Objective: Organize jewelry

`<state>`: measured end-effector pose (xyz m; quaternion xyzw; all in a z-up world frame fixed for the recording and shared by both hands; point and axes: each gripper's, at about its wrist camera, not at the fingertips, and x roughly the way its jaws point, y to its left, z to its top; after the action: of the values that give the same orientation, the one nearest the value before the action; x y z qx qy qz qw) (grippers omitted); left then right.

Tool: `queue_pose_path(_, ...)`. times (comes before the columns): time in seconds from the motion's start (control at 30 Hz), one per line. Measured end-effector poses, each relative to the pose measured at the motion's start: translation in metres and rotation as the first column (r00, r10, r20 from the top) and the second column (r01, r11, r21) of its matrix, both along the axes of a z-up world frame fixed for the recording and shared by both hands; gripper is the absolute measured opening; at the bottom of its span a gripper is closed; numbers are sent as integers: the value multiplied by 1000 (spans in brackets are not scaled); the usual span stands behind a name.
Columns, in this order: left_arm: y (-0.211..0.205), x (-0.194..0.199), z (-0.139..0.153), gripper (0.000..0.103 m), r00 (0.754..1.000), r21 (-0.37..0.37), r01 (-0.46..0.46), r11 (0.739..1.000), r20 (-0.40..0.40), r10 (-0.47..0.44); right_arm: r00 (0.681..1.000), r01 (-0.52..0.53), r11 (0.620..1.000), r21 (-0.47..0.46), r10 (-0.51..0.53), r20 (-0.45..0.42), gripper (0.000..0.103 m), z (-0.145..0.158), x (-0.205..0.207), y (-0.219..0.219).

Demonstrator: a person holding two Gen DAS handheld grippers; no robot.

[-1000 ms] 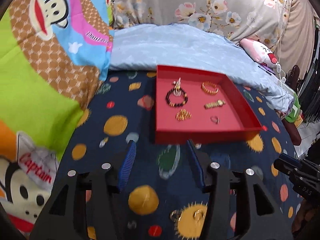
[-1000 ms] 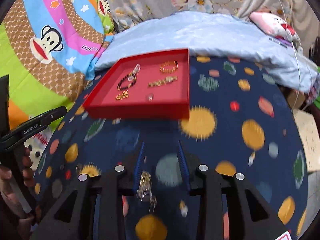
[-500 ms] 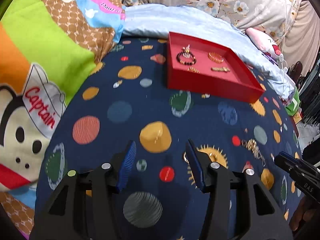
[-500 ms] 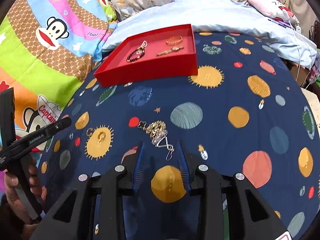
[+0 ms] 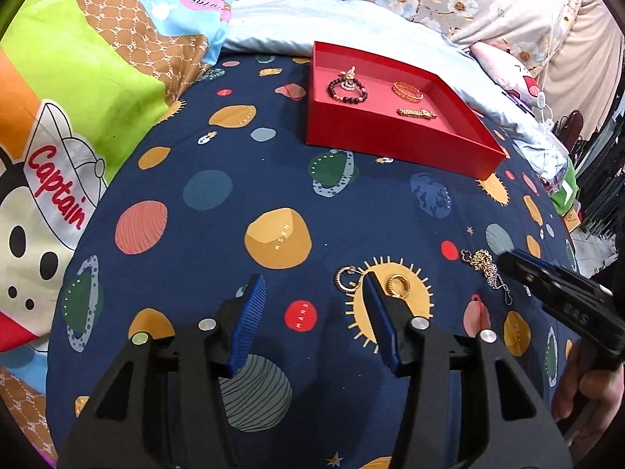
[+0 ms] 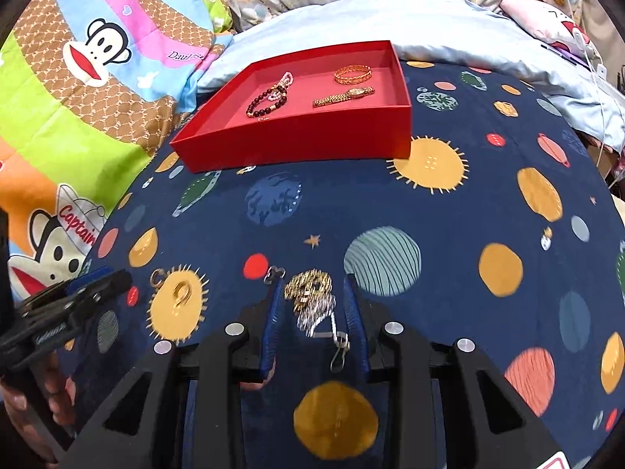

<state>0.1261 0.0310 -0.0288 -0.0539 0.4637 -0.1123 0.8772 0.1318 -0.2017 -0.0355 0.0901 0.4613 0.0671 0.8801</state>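
Jaws of the right gripper (image 6: 312,324) are closing around a heaped gold chain (image 6: 310,297) that lies on the navy planet-print bedspread (image 6: 449,211); the chain sits between the blue pads (image 6: 273,320), and whether they already press on it cannot be told. Its clasp (image 6: 339,349) trails toward the camera. Jaws of the left gripper (image 5: 312,324) stand spread with only fabric between them. Just beside its right pad, on a yellow sun print, lie a gold hoop earring (image 5: 397,285) and, a little to the left, a second hoop (image 5: 345,278). Farther back rests a red tray (image 6: 297,144) holding a dark beaded bracelet (image 6: 267,103), a gold bangle (image 6: 352,74) and a gold watch (image 6: 343,96). Behind the tray lies a pale blue pillow (image 6: 390,19), with a monkey-print quilt (image 6: 78,90) off to the left.
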Motion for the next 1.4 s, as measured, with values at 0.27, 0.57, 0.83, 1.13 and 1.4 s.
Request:
queue_pose_path(0.27, -2, 0, 0, 50, 1000, -4, 13, 1000, -3, -13, 999, -22, 999, -33, 22, -23, 11, -14, 10, 7)
queue_pose_path(0.57, -3, -3, -2, 50, 1000, -11, 24, 1000, -13, -24, 1000, -12, 1000, 7, 12, -4, 3, -6, 11, 1)
queue_pose_path(0.83, -6, -4, -1, 50, 999, -18, 36, 999, -13, -36, 999, 38, 999, 0, -38, 29, 3, 10, 2, -19)
queue_pose_path(1.13, -22, -7, 6, 50, 996, -54, 90, 994, -8, -91, 992, 97, 995, 17, -98, 83, 3, 35, -22, -42)
queue_pose_path(1.4, -75, -8, 9, 50, 981, -88, 191, 978, -11, -193, 987, 149, 988, 31, -150, 62, 3, 35, -54, -60)
